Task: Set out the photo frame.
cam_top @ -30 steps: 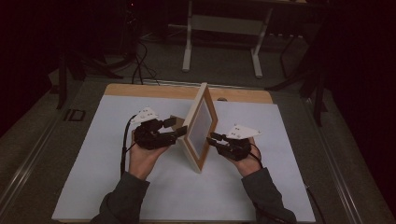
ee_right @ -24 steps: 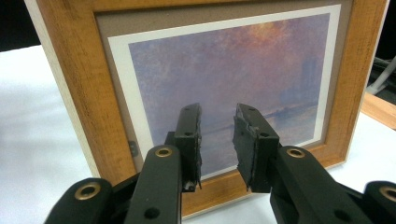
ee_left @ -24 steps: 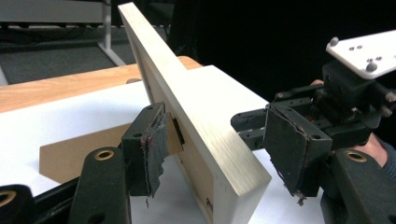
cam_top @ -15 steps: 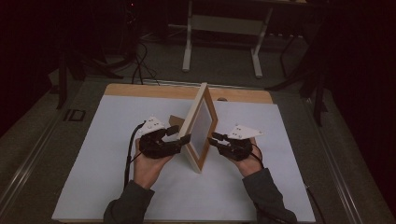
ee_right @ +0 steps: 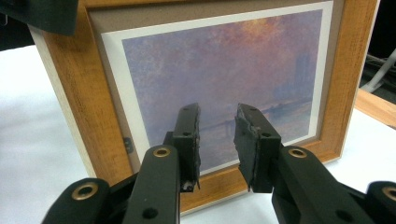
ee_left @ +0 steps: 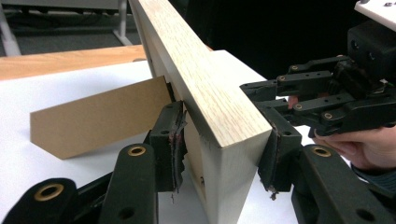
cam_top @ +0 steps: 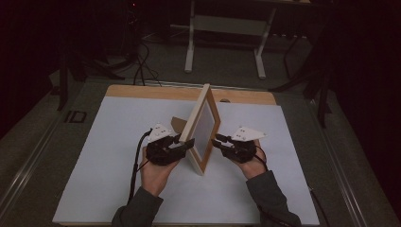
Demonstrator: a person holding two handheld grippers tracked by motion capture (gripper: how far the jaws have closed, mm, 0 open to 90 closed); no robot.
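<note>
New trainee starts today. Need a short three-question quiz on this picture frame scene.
1. True or false: the left tongs straddle the near edge of the picture frame, one jaw on each side.
2. The right tongs are: A) shut on the frame, B) open, pointing at the print, C) resting on the white mat.
3. What brown piece sticks out behind the frame?

Key: 1 true; 2 B; 3 the cardboard stand, its lower edge on the mat.

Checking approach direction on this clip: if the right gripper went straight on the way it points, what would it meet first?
Most likely the hazy purple print behind the front of the wooden picture frame; the right gripper, open, points squarely at its lower part, though the gap is hard to judge.
</note>
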